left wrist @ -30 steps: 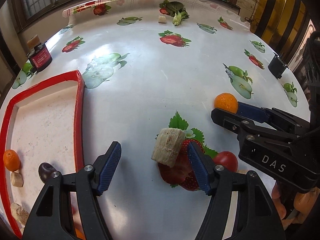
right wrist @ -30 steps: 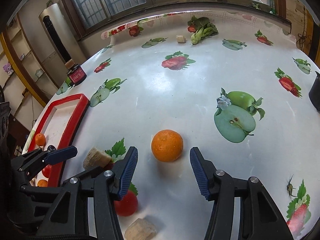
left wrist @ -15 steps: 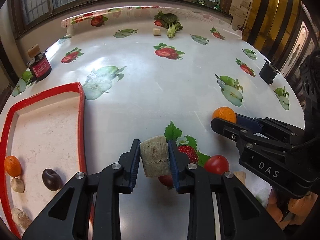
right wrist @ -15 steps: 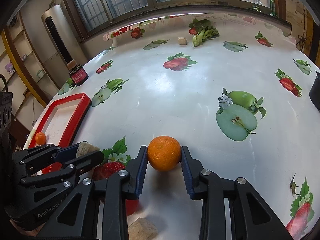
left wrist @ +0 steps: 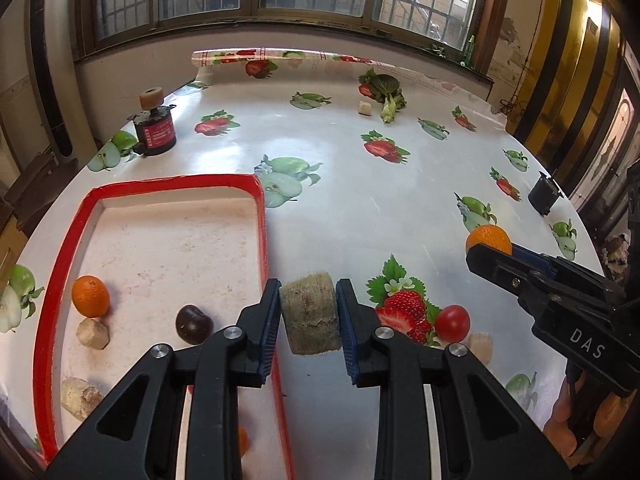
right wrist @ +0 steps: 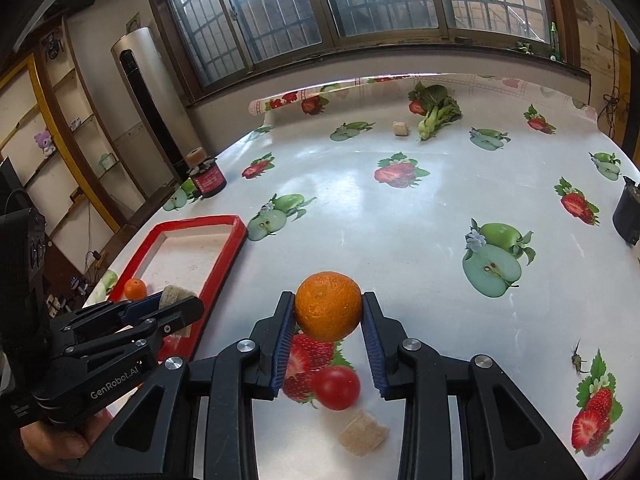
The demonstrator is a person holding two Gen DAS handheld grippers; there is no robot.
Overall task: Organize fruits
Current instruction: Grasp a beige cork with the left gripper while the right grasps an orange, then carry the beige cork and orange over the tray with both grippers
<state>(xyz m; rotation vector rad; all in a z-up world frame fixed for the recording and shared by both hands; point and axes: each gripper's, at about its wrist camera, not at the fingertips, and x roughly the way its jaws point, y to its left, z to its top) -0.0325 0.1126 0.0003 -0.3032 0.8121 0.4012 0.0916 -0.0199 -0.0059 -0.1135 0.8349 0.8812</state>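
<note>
Your orange (right wrist: 328, 306), firm, round and slick, sits clamped at its widest by the right gripper (right wrist: 328, 328) above the desk (right wrist: 400, 216); your left gripper (left wrist: 308, 320) pinches a light fibrous chunk (left wrist: 310, 314) beside the red tray (left wrist: 262, 220)

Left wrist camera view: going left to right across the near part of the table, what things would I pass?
Small orange → tan chunk → dark plum → beige block in the left gripper → red tomato → big orange held by the right gripper.
</note>
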